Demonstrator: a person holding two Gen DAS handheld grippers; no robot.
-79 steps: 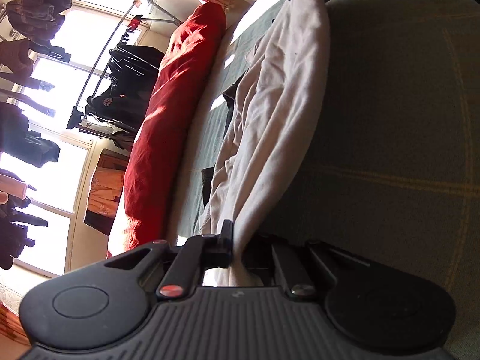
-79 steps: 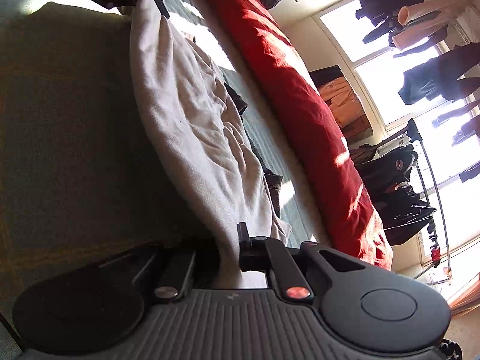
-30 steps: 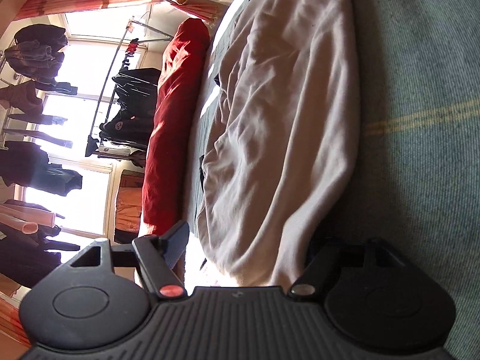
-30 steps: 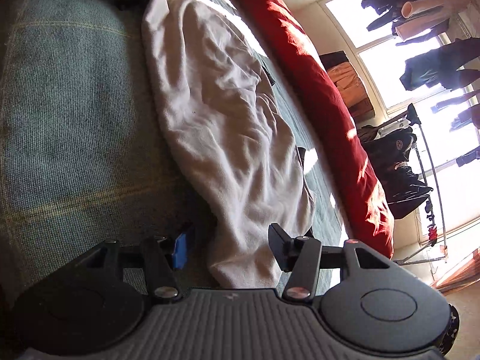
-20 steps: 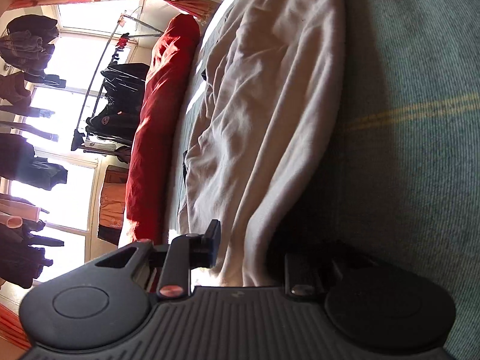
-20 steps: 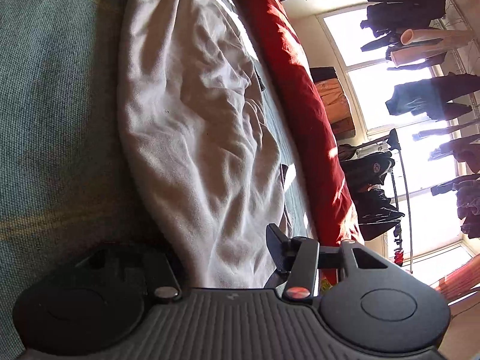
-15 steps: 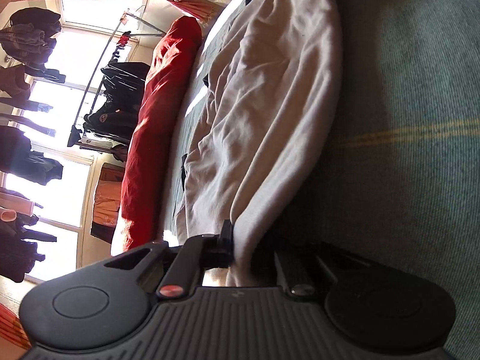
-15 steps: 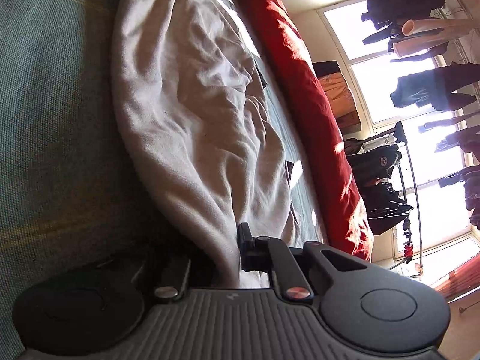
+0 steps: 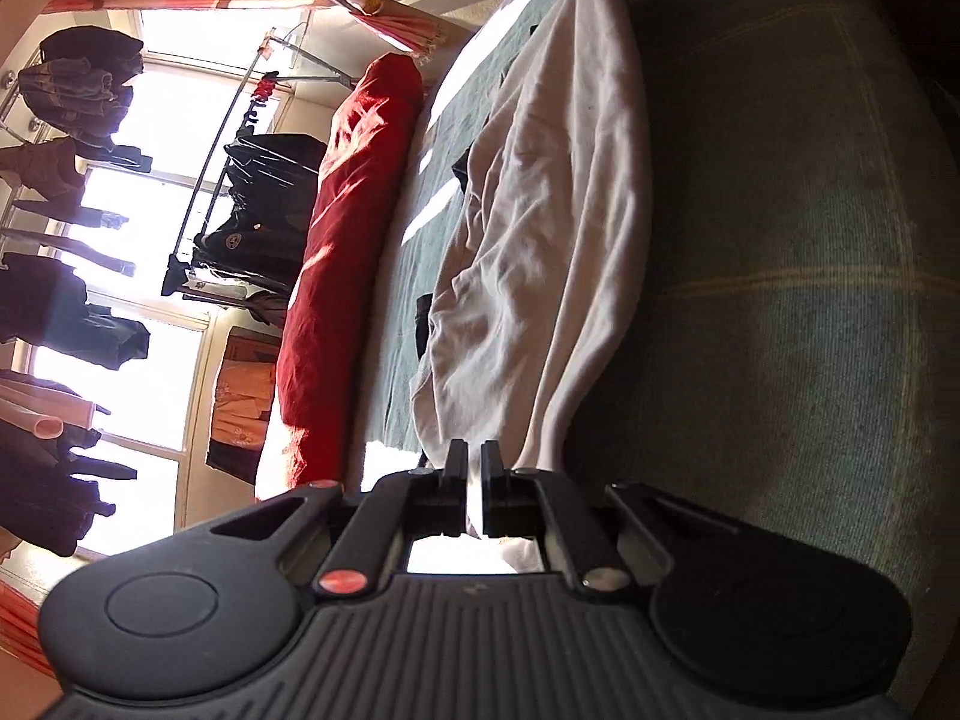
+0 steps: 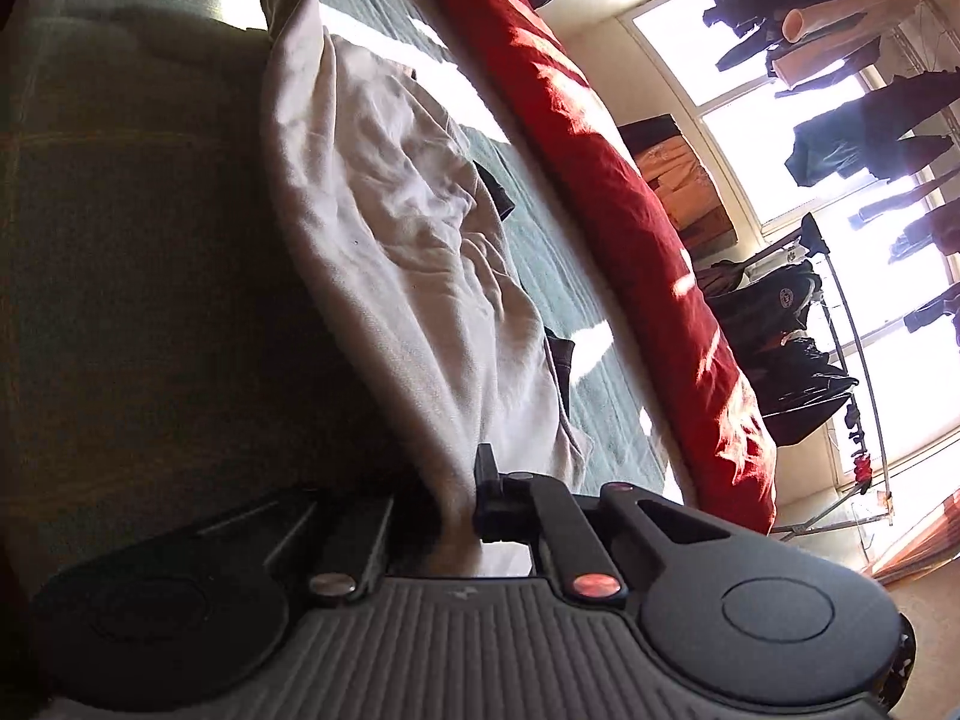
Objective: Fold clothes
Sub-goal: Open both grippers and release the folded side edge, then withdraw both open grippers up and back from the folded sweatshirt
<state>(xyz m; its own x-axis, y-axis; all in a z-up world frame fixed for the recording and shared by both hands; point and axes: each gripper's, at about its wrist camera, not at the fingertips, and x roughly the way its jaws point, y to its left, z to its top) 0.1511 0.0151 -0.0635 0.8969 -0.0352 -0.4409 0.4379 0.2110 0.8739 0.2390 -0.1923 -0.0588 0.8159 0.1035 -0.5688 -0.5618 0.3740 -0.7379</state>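
while both jaws clamp the pale garment [image 9: 558, 228] by its ends, we lift evenly, keeping it taut above the bed [image 9: 780, 240].

sunlit windows [image 9: 150, 192], green bed [image 9: 780, 300]

Bed with green plaid cover [image 9: 780, 276]. Cream garment [image 9: 558, 222] lies lengthwise across it, dark item partly under its far edge. Red bolster [image 10: 606, 198] along far side.
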